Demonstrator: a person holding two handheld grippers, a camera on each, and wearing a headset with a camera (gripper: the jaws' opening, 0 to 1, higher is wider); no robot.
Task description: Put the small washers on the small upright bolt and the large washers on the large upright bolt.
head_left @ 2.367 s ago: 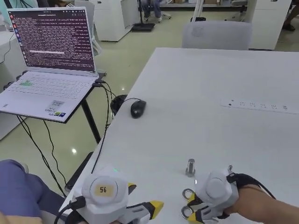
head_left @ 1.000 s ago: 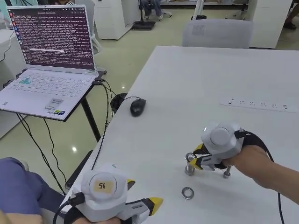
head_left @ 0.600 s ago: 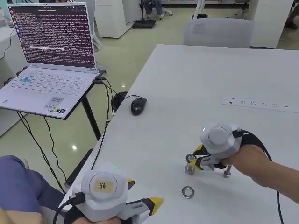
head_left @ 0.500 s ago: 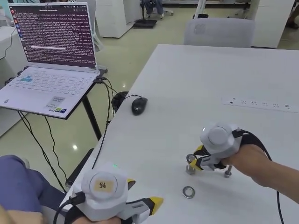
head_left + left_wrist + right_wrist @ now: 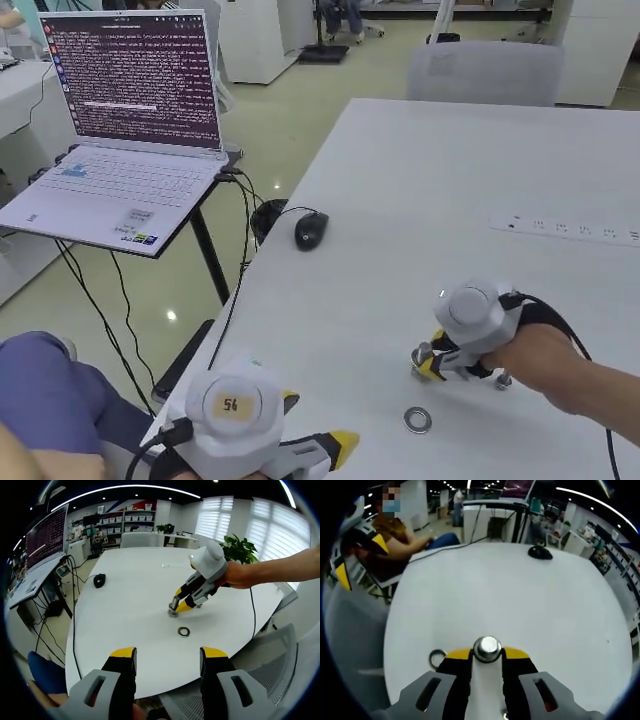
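The right tool (image 5: 432,366) is low on the near right part of the white tabletop (image 5: 450,160), at the large upright bolt (image 5: 487,648). In the right gripper view its yellow-tipped jaws are drawn close on either side of the bolt's shiny top. I cannot tell whether they press on the bolt or on a washer.

A loose large washer (image 5: 417,419) lies flat on the tabletop, nearer the person than that bolt and apart from it. Just right of the right tool, partly hidden by the hand, a short metal post stands that is probably the small upright bolt (image 5: 503,380).

The left tool (image 5: 167,656) is held at the near left edge of the tabletop, well apart from the bolts, its jaws spread with nothing between them.

A black mouse (image 5: 311,230) sits near the far left edge, and a white power strip (image 5: 570,230) lies at the far right. An open laptop (image 5: 130,110) rests on a stand left of the tabletop.
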